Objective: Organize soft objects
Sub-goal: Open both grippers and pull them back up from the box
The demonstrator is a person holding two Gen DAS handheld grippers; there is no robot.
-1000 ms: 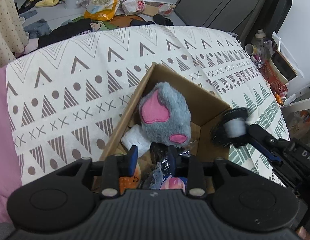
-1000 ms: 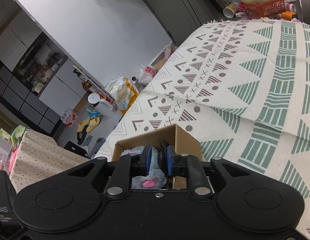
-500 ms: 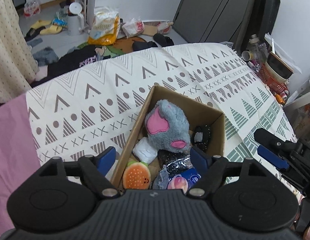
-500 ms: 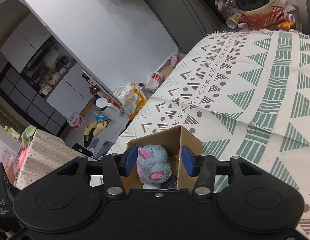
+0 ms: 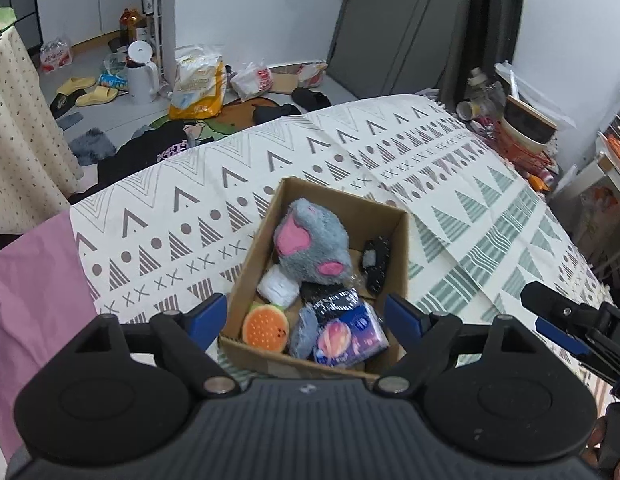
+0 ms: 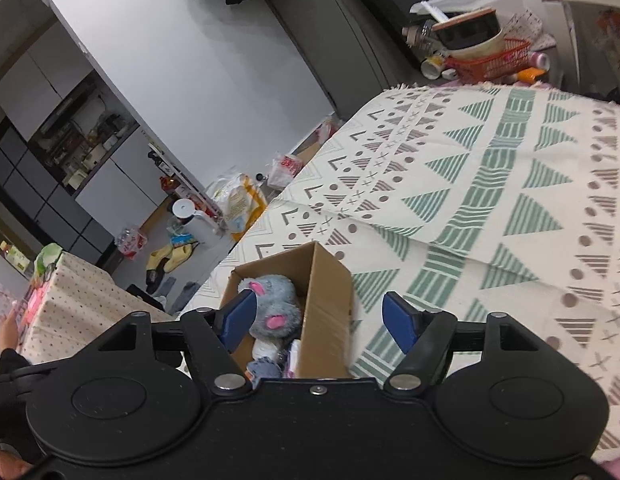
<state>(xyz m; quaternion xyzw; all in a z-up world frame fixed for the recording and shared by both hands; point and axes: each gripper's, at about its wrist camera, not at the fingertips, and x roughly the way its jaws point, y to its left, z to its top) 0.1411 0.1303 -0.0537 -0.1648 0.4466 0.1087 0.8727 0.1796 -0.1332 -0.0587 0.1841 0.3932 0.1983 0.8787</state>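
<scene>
A cardboard box (image 5: 404, 240) sits on the patterned bedspread and holds soft items: a grey plush with pink ears (image 5: 312, 242), an orange burger toy (image 5: 266, 326), a white bundle (image 5: 277, 286), a blue-purple packet (image 5: 350, 336) and a black item (image 5: 376, 260). My left gripper (image 5: 305, 316) is open and empty, above the box's near end. My right gripper (image 6: 318, 316) is open and empty, above the box (image 6: 330, 304), with the plush (image 6: 273, 304) below it. It also shows at the right of the left wrist view (image 5: 558, 312).
The patterned bedspread (image 5: 470, 208) covers the bed, with pink sheet (image 5: 29, 300) at the left. Floor clutter lies beyond: bags (image 5: 197, 84), a white kettle (image 5: 141, 76), slippers (image 5: 95, 96). A red basket with bowls (image 6: 490, 58) stands by the bed's far corner.
Both grippers have opened and pulled back up from the box. The black item the right gripper held over the box now lies inside it.
</scene>
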